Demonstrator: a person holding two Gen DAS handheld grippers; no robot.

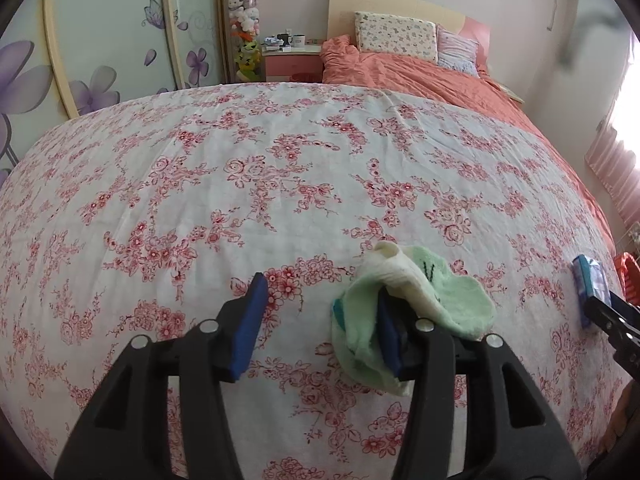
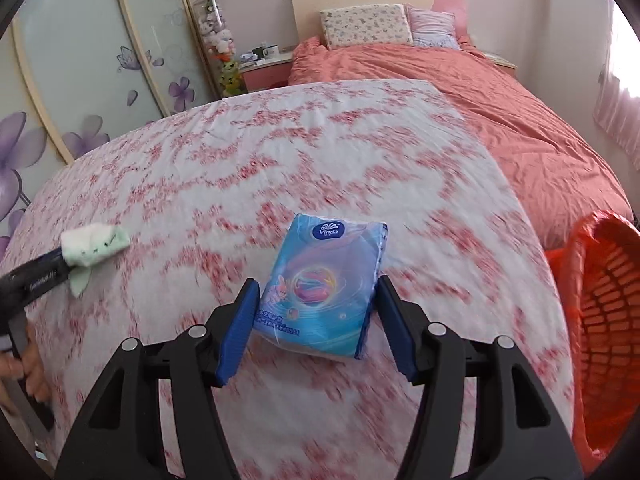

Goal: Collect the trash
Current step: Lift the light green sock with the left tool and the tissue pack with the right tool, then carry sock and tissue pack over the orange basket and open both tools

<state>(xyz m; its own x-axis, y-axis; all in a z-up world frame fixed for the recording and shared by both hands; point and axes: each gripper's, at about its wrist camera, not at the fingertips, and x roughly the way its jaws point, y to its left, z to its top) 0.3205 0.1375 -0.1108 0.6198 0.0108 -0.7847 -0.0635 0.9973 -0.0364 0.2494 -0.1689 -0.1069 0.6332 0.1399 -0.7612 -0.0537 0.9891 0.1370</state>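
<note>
Blue tissue pack lay on the floral sheet between the right gripper's parted, unclenched jaws. The left gripper stood open, a green sock draped over one finger. Orange basket stood beside the bed.

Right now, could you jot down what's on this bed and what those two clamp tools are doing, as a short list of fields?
Place: bedroom, floral bedspread over a salmon duvet
Left gripper: jaws apart; a pale green sock hangs draped over one finger, not pinched
Right gripper: jaws apart on either side of a blue tissue pack lying on the bedspread; whether the pads touch it cannot be told
Bin: orange basket beside the bed, on the right gripper's side
Also seen: pillows, nightstand
</note>
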